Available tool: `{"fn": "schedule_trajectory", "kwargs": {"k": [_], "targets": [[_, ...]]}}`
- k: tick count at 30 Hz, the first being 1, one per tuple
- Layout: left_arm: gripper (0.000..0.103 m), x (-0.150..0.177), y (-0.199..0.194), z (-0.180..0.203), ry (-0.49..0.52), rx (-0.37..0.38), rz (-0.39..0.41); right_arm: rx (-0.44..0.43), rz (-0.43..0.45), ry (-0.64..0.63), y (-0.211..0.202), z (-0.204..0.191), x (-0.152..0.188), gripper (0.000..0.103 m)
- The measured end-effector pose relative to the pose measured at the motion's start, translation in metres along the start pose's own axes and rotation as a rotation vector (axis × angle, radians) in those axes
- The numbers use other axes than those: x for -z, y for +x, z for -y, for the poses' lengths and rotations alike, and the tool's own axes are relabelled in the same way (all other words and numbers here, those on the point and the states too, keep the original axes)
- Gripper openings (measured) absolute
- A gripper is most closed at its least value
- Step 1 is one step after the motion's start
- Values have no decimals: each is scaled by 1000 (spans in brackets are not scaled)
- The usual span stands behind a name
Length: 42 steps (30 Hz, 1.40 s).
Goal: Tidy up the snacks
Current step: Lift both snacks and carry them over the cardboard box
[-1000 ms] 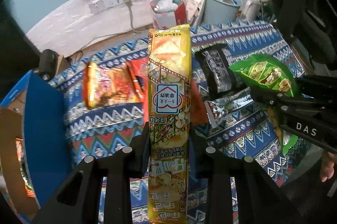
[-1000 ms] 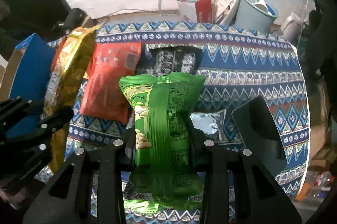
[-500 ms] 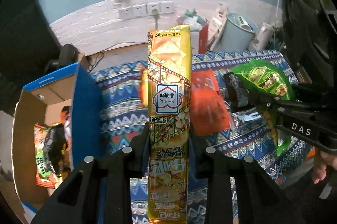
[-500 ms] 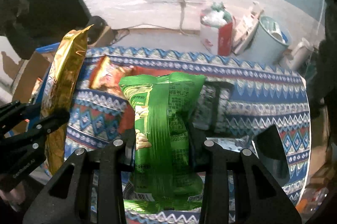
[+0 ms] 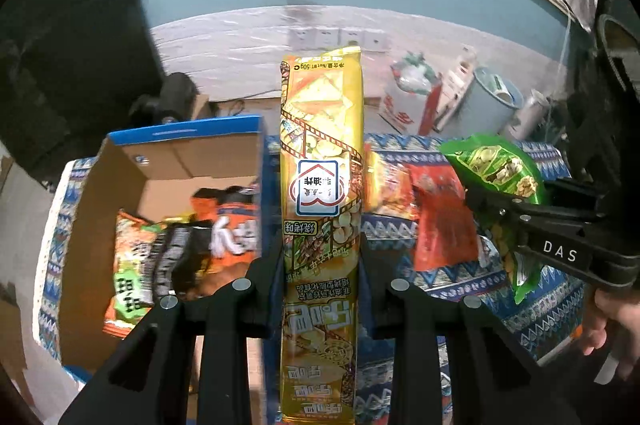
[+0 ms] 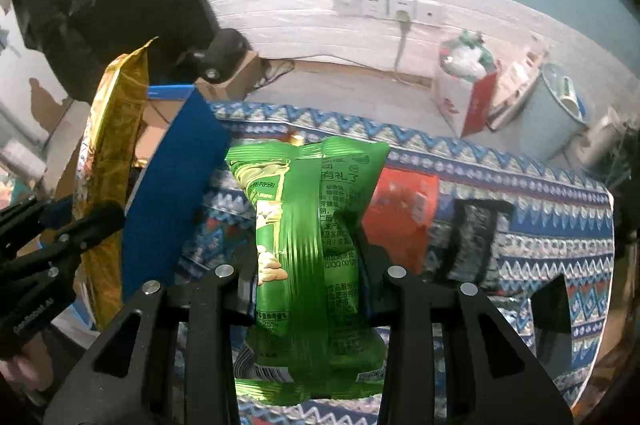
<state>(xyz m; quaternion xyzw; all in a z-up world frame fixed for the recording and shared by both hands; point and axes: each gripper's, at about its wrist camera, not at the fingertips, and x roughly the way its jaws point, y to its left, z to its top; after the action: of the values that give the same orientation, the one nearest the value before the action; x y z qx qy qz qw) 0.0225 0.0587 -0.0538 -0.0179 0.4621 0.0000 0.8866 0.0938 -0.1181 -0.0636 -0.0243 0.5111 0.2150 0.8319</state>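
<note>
My left gripper (image 5: 320,261) is shut on a long yellow snack packet (image 5: 322,161) that stands upright between its fingers. Left of it sits an open cardboard box with a blue outside (image 5: 188,133), holding several snack bags (image 5: 180,249). My right gripper (image 6: 310,257) is shut on a green nut bag (image 6: 308,225), held above the patterned cloth. In the left wrist view that green bag (image 5: 500,173) and the right gripper (image 5: 556,245) show at the right. In the right wrist view the yellow packet (image 6: 112,161) and the blue box wall (image 6: 172,197) are at the left.
Red (image 5: 442,225) and orange (image 5: 386,185) snack bags lie on the blue patterned cloth (image 6: 540,225); a black packet (image 6: 476,237) lies further right. Beyond the table stand a red-and-white bag (image 6: 466,97), a pale bucket (image 6: 556,113) and wall sockets (image 6: 384,5).
Both grippers have swung left and risen with their packets. The open box, at the left edge before, now sits just left of the yellow packet with its inside showing.
</note>
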Motion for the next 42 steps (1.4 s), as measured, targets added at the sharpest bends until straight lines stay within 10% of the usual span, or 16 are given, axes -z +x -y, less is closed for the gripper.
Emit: {"fn": "schedule_trajectory", "kwargs": {"k": [36,42], "targets": [[31,26,10,-173,-288,-147,-39,-133,-15,-246,56,-177,-53,35],[48,30,7,-183,-314,-179,-57,-153,-39,-268,70,-196,-55,35]]}}
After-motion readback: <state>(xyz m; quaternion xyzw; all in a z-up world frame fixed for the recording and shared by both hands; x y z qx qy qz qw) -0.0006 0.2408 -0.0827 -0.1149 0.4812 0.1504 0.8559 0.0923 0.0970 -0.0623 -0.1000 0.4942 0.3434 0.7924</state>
